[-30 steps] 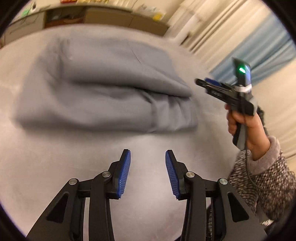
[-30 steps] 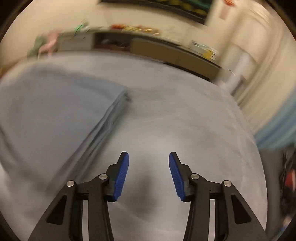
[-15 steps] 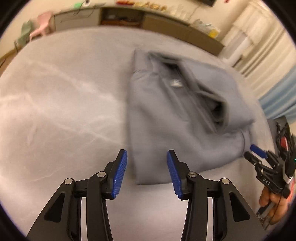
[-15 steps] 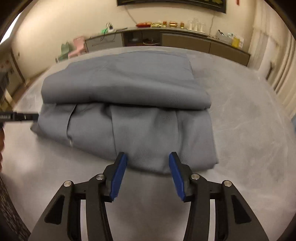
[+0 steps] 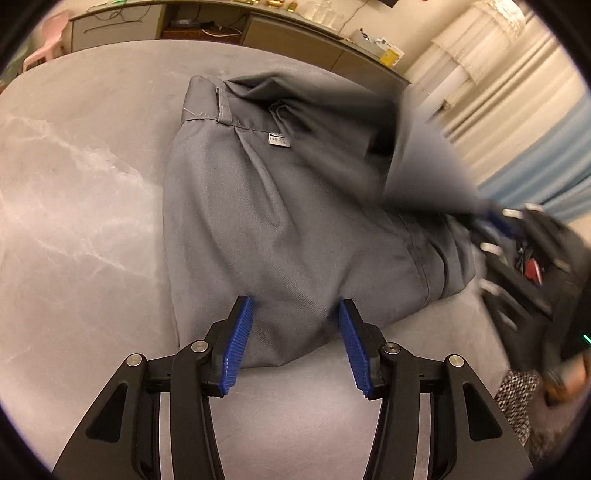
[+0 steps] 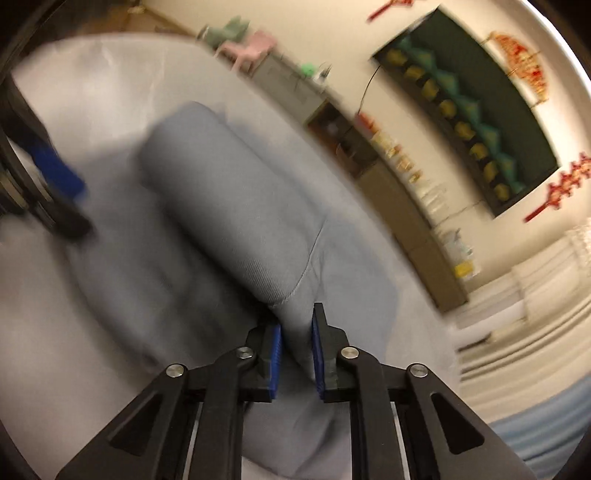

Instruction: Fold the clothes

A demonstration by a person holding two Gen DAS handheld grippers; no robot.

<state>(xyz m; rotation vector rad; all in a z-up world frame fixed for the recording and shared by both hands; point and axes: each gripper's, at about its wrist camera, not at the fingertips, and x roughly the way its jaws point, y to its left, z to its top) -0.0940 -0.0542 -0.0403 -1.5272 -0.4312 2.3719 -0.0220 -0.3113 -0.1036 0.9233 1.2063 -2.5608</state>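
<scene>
Two grippers, one change: half a second ago the right gripper (image 6: 296, 356) stood spread before the folded grey trousers (image 5: 280, 229); now it pinches a seam and seemingly lifts a flap, blurred. Left gripper (image 5: 295, 341) stays spread, the trousers' near edge between its jaws. Pale grey table (image 5: 74, 221), cabinets (image 5: 288, 33) beyond.

Home living room: sideboard (image 5: 295, 33), curtains (image 5: 491, 74), red wall ornaments (image 6: 524, 66).
</scene>
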